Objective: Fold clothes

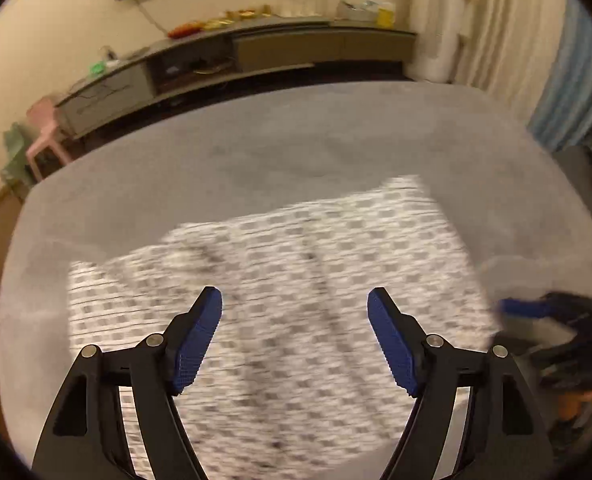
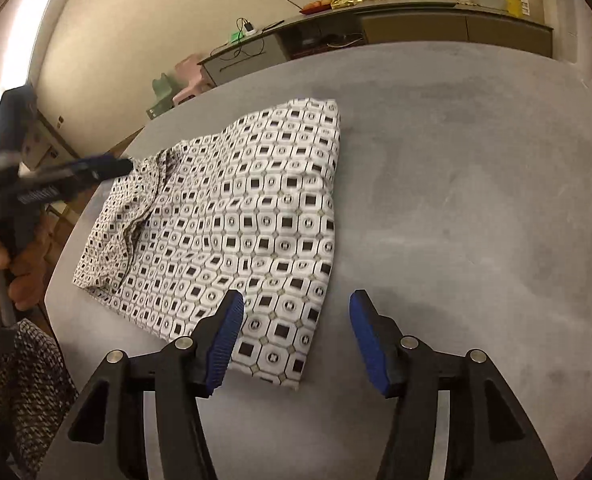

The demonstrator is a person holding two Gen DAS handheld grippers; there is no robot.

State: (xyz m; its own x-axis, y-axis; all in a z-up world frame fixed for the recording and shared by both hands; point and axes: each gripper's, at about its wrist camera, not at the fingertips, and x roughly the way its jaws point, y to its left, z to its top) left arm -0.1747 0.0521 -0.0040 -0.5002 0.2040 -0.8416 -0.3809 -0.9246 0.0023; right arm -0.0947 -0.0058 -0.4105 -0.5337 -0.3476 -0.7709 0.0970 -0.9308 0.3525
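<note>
Cream wall, long low cabinet, pink stool, pale curtains.

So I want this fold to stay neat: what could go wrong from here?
The patterned garment lies near the grey table's left edge, so a nudge could slide it off. Its collar end looks bunched and may spring open. Both grippers, left gripper and right gripper, hang open above it; dipping could snag the cloth.

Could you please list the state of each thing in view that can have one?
Patterned garment: folded, lying flat on the grey table, held by neither gripper.
Left gripper: open, nothing between its fingers, above the garment.
Right gripper: open, empty, over the garment's near corner.
Cabinet: middle compartment open, items inside.
</note>
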